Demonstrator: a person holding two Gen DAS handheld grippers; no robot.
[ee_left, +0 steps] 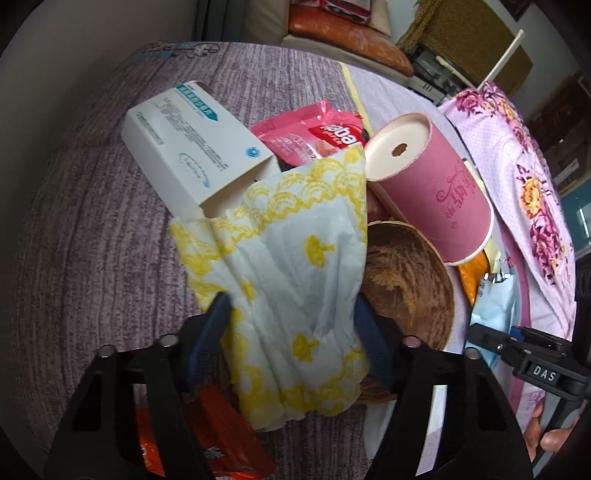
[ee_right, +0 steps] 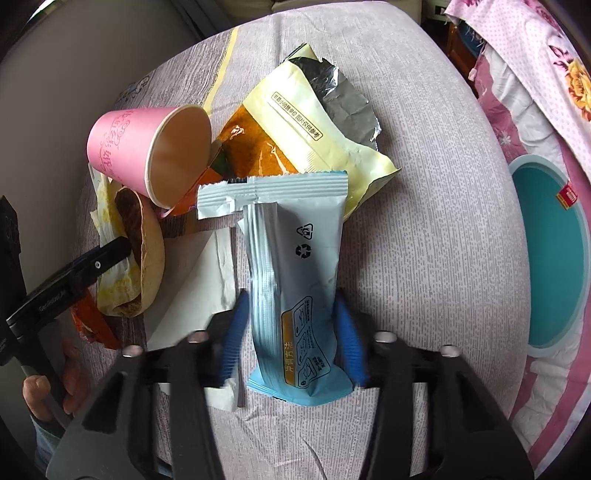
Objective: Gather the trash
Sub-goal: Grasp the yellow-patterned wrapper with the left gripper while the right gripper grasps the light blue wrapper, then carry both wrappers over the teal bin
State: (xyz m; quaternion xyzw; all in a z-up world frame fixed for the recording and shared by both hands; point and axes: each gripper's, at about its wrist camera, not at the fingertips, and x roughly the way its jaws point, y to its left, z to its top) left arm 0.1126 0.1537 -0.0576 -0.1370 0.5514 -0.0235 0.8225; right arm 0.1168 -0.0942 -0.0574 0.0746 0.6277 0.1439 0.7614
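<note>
A heap of trash lies on a bed. My left gripper (ee_left: 291,325) is shut on a white tissue with yellow print (ee_left: 291,266); the tissue also shows in the right wrist view (ee_right: 110,295). My right gripper (ee_right: 291,325) is shut on a light blue sachet (ee_right: 295,266), whose upper end stands over the heap. Around them lie a pink paper cup (ee_left: 436,184) on its side, a brown shell-like bowl (ee_left: 406,280), a white carton (ee_left: 192,147), a pink wrapper (ee_left: 317,136) and a yellow foil bag (ee_right: 314,133).
A teal bin (ee_right: 554,258) stands at the right, beside a floral quilt (ee_right: 535,74). An orange wrapper (ee_left: 221,435) lies under my left gripper. A white paper sheet (ee_right: 199,280) lies left of the sachet. A sofa (ee_left: 347,33) stands beyond the bed.
</note>
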